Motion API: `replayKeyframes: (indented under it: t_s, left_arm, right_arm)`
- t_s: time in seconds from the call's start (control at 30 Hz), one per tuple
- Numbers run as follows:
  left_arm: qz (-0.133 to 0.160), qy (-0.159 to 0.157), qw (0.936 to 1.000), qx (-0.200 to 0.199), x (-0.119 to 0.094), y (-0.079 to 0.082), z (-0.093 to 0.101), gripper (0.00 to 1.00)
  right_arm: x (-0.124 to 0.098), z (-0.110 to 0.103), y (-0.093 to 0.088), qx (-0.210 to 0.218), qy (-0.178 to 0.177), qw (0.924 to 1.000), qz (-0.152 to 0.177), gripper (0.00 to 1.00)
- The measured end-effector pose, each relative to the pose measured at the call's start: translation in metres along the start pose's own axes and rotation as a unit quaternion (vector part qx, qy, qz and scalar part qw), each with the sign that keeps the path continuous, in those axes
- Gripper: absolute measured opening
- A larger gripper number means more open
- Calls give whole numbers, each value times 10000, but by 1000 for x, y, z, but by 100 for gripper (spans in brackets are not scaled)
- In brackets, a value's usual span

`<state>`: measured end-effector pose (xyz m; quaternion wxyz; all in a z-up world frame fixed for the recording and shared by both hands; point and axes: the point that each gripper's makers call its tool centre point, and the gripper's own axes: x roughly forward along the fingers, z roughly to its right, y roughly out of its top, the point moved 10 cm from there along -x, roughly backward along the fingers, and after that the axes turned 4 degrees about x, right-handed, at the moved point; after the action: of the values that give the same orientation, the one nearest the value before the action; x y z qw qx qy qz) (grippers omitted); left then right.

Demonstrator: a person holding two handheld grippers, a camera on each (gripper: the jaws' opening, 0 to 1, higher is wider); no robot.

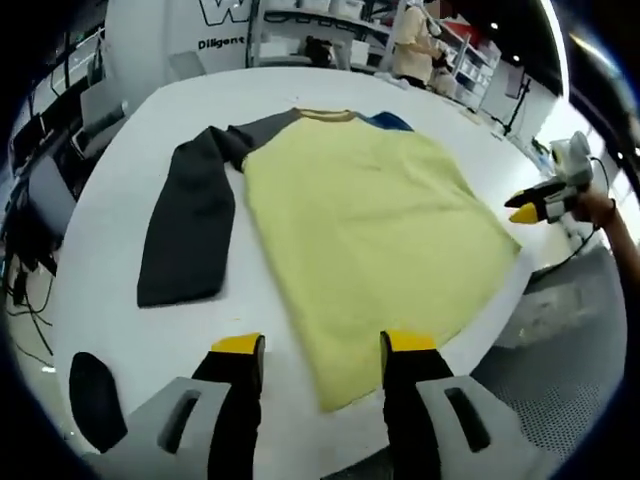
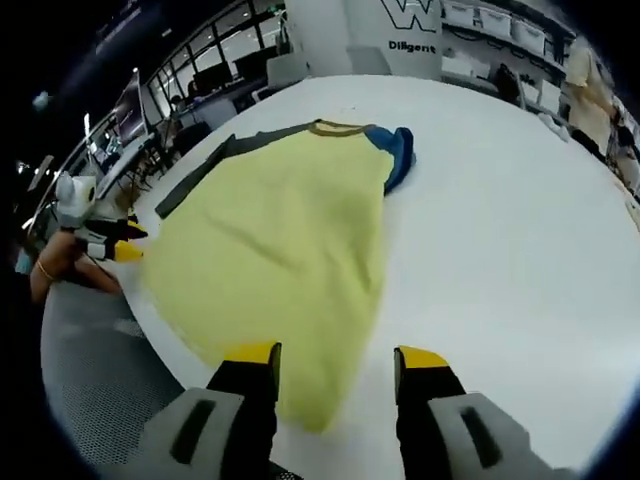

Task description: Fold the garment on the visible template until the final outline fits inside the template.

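A yellow shirt (image 1: 370,220) lies flat on the white table (image 1: 120,330), collar at the far end. Its dark grey sleeve (image 1: 185,235) stretches out to the left. The blue sleeve (image 2: 396,150) is bunched beside the collar. My left gripper (image 1: 322,345) is open at the near table edge, its yellow-tipped jaws either side of the shirt's hem corner. My right gripper (image 2: 335,357) is open over the shirt's lower side edge, with nothing between its jaws. The right gripper (image 1: 530,210) also shows in a hand at the table's right edge, and the left gripper (image 2: 120,245) at the left.
A dark oval patch (image 1: 95,400) lies on the table near my left jaw. The grey floor (image 1: 570,330) drops away beyond the table edge. A person (image 1: 412,45) stands by shelves at the back. Bare white table (image 2: 500,230) spreads right of the shirt.
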<state>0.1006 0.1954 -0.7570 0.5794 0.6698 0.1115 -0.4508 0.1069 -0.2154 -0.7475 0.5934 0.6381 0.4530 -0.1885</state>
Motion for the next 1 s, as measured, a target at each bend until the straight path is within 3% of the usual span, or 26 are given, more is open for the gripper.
replayKeyframes:
  t_s: [0.1, 0.23, 0.37, 0.63, 0.77, 1.0]
  left_arm:
    - [112, 61, 9999, 19, -4, 3, -2, 57]
    - [264, -6, 9996, -68, -4, 4, -1, 62]
    - [374, -141, 9992, -99, -3, 4, 3, 71]
    - [456, -220, 9987, -27, -2, 7, 8, 85]
    - [525, -239, 9983, -25, 0, 8, 9, 90]
    - [609, -318, 9976, 10, 2, 9, 13, 98]
  right_arm:
    - [-1, 1, 8, 137, 26, 9997, 208, 65]
    - [-2, 1, 16, 154, 100, 9991, 387, 69]
    - [-1, 3, 22, 74, 57, 9986, 514, 81]
    - [-2, 10, 36, 10, 74, 9974, 715, 90]
    - [0, 14, 44, -80, 100, 9966, 818, 100]
    - [6, 19, 57, -73, 251, 9954, 917, 99]
